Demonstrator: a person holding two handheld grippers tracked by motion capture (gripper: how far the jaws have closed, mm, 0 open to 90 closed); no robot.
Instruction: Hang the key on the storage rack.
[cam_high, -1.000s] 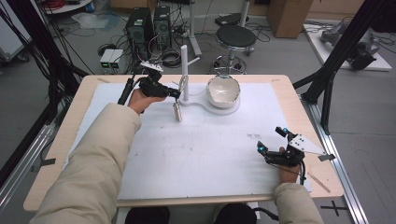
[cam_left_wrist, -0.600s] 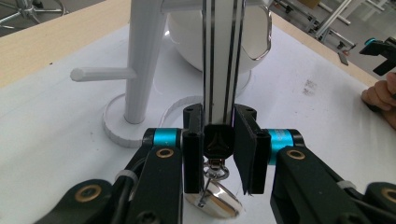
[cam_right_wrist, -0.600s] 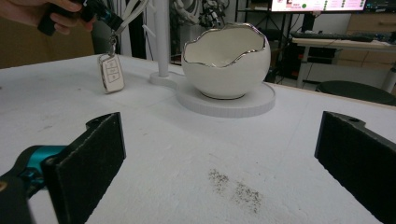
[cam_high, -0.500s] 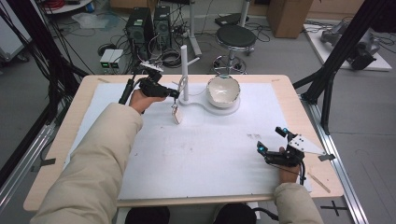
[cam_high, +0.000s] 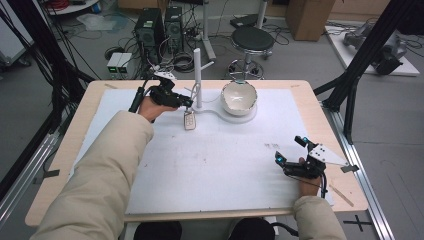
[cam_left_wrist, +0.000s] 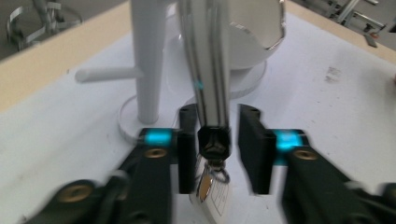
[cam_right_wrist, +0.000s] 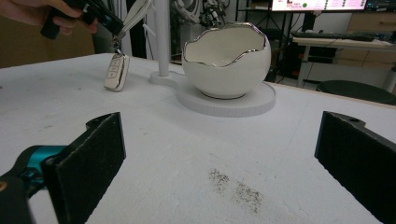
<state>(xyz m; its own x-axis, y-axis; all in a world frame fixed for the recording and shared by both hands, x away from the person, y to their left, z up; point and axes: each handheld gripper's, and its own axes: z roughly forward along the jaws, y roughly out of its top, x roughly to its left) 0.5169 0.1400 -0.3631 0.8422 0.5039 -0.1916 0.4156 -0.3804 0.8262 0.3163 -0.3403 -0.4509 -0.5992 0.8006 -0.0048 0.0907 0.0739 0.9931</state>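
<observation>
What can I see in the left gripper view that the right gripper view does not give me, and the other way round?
Left gripper view: close up, the left tongs stand on either side of the strap, its black clasp between them. Right gripper view: the wide-open right tongs and a dark smudge on the white mat. Both share the key fob, the white stand and the bowl.

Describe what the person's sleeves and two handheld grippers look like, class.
Both sleeves are beige. Each gripper, left gripper and right gripper, is black with flat black jaws, glowing teal accents, brass-coloured screws, a grey three-cornered top plate and a trailing black cable.
</observation>
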